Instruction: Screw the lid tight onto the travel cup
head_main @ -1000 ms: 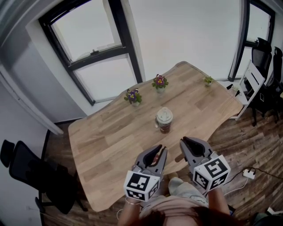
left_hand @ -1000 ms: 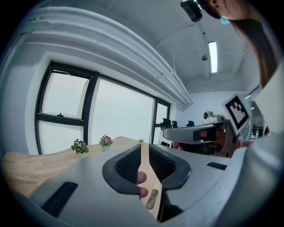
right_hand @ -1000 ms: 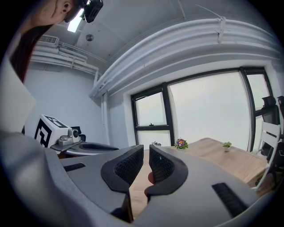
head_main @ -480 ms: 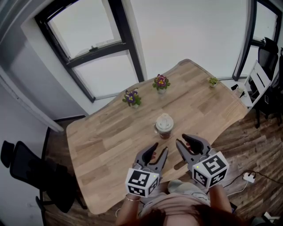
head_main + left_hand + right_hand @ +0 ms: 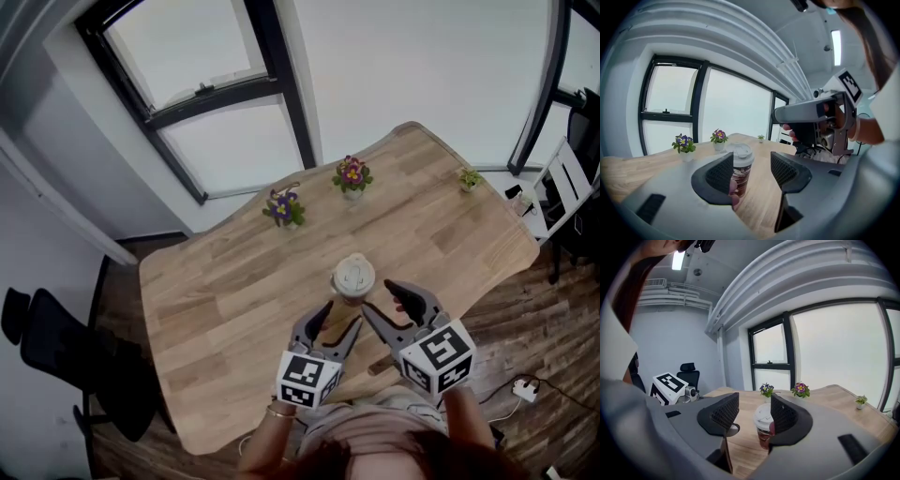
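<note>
The cup (image 5: pixel 353 284) stands upright on the bench (image 5: pixel 225 309), just ahead of both tools and untouched by either. Its white lid (image 5: pixel 353 275) already sits on top; whether it is only resting there or partly threaded cannot be told.

The left tool (image 5: pixel 337 319) has just been opening its jaws and now holds them wide. The cup shows through the gap, beyond the tips and nearer the left jaw, with nothing between the pads. The right tool (image 5: pixel 386 298) has also just been opening and stands about half apart. The cup appears past its tips, close by the right jaw, and the gap itself is empty.

By the look of it, the tightening has not started. One tool has yet to steady the body, the other has yet to take the lid, and all the turning is still to do.

Beyond the cup, farther from the tools, three small flower pots (image 5: pixel 352 176) line the bench's far edge under a dark-framed window (image 5: pixel 202 89).
</note>
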{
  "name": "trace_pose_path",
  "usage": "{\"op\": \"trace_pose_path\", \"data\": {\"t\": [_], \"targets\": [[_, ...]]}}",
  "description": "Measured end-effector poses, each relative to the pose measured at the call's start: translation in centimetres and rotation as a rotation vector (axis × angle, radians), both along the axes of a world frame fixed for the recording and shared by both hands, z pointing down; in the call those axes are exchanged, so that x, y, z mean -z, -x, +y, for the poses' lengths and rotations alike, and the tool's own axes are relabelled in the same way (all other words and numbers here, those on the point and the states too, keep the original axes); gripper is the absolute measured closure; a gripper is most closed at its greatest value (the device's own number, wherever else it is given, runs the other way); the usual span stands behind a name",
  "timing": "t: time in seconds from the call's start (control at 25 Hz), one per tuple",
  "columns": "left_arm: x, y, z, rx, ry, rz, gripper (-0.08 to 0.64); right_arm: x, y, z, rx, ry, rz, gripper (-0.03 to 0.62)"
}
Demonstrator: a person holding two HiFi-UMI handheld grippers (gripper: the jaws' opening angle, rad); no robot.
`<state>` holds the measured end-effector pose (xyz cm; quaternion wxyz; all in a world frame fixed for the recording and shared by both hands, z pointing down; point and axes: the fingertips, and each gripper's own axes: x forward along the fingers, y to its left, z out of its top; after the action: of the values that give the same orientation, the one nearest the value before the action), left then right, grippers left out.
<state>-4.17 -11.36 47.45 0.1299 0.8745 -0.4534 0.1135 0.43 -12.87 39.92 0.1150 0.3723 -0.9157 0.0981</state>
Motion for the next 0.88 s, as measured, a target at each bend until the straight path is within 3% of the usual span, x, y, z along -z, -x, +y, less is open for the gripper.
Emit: {"op": "trace_pose_path", "data": {"t": [0.36,0.88], "targets": [[-6.1,-0.3,-2.5,-0.015,0.099,-0.034,0.291,-3.9,1.9,-2.8,0.118,0.023,0.102,0.313],[-11.3,-0.9,-5.5,-0.006,0.146,-0.036,0.255,-9.4,2.8,-5.5,0.219,0.121,0.166,0.261]]}}
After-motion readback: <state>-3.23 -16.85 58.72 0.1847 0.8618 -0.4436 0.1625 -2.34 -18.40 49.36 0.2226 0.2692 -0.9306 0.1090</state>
